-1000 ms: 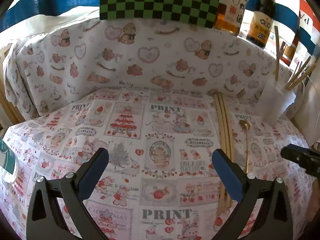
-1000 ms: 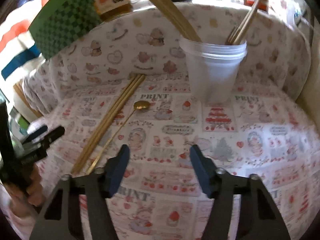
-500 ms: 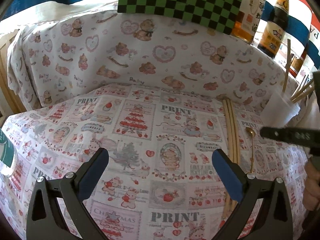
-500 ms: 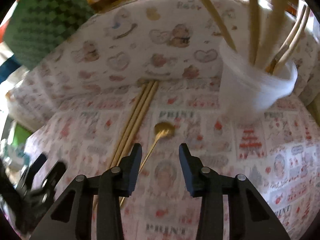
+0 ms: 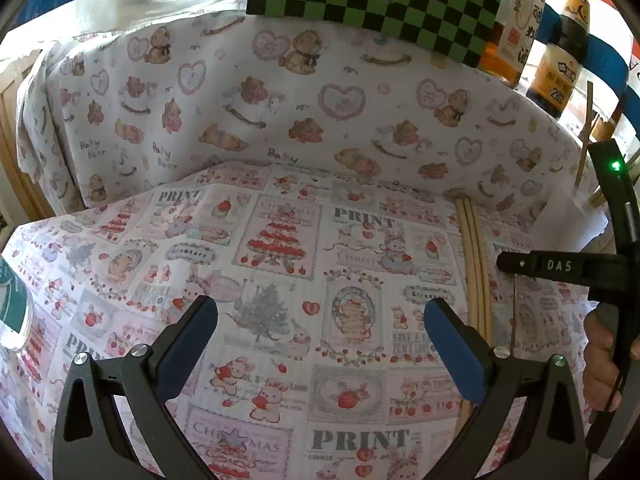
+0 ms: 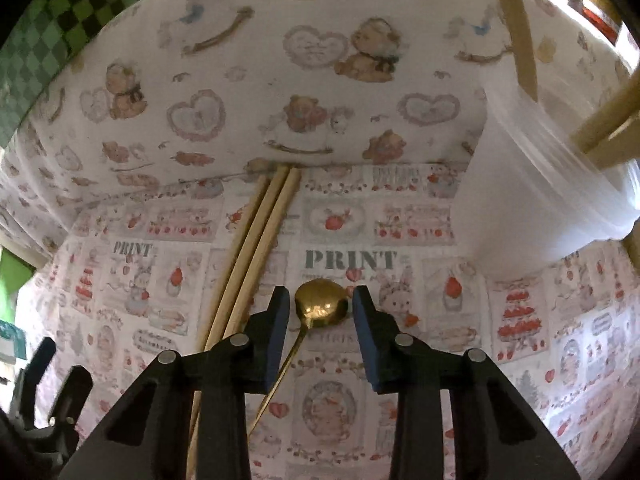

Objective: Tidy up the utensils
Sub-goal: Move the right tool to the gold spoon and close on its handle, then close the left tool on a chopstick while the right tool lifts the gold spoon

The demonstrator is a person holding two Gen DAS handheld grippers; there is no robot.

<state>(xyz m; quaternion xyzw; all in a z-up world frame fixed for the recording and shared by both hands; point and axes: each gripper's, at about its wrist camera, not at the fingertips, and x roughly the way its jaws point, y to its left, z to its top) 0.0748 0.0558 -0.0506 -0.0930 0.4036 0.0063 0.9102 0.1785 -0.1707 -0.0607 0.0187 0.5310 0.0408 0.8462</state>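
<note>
Jaws of the right gripper (image 6: 321, 307), just closing yet not pinching, bracket the gold spoon's (image 6: 320, 308) bowl, handle trailing back beneath them; left gripper (image 5: 320, 336) spread, idle.

Sunlit bear-print cloth (image 5: 304, 96) backdrop

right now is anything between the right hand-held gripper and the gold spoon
Nothing visible. The right hand-held gripper already straddles the gold spoon bowl, its jaws having just been closing with the bowl between them, pads not yet pressing. The wooden chopsticks lie just left of it, clear of the gap.
</note>
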